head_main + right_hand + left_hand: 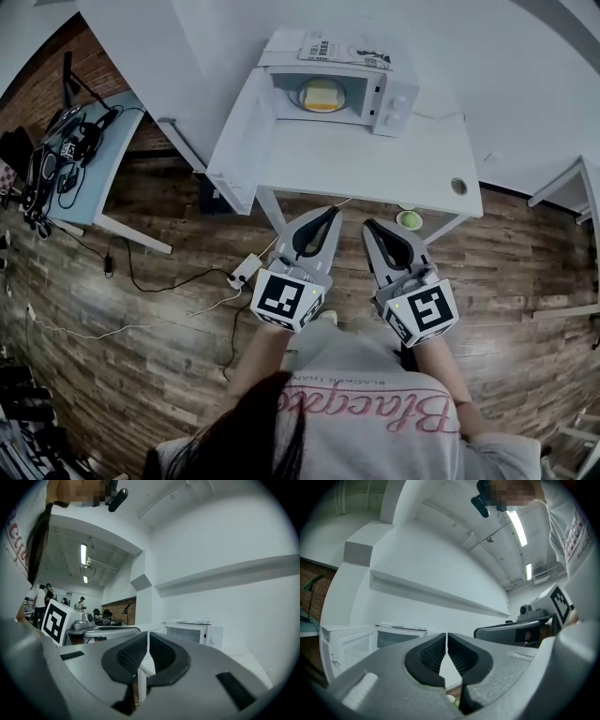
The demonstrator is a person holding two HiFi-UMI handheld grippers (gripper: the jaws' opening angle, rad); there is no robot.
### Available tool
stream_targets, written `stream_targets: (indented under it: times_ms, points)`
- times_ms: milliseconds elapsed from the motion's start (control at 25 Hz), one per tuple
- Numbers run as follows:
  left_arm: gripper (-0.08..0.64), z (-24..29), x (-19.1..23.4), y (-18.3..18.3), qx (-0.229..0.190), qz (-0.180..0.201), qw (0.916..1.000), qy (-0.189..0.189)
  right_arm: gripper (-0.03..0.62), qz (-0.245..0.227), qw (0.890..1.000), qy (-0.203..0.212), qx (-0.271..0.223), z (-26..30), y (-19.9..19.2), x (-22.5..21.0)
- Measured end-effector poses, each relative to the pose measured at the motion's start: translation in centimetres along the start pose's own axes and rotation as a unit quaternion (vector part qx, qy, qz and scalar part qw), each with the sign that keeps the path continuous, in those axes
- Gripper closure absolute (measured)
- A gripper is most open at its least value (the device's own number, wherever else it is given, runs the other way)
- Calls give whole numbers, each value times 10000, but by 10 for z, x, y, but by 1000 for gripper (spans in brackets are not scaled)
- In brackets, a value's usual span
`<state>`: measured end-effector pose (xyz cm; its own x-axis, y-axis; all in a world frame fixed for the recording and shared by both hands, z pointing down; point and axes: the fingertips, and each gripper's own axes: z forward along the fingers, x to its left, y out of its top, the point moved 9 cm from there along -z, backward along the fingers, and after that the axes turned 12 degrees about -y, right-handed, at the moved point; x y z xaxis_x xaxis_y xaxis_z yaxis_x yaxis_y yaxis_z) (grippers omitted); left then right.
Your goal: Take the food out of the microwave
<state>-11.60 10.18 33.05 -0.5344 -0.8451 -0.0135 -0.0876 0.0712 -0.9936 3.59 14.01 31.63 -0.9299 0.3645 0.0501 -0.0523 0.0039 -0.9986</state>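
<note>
A white microwave [375,89] stands on the white table [356,164] with its door [239,131] swung open to the left. Inside lies yellow food on a plate [322,95]. My left gripper [330,212] and right gripper [368,225] are side by side over the floor, short of the table's near edge, both pointing at the microwave. Both are shut with nothing between the jaws. The left gripper view has the left gripper [447,641] level with the microwave [396,637] and its open door [344,651]. Beyond the right gripper [148,641], the right gripper view takes in the microwave [192,632].
Papers [342,52] lie on top of the microwave. A small round object [458,186] sits at the table's right edge. A green bowl [409,220] and a power strip [246,270] with cables are on the wood floor. A cluttered desk [80,150] stands at left.
</note>
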Motion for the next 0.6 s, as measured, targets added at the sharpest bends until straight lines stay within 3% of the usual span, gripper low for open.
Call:
stream_targets:
  times_ms: [360,520,600]
  points:
    - [549,23,31,-19,198,-357,9992,5,583,120,9997,34,205,33,-14,-22]
    - [426,40,47,-28,295,-468,9984,108,583,199,9995,54,235,53,-21,-37]
    - [396,50,58,-31,317,-487,9982,173,583,232,9994,86,240,66,-24,-46]
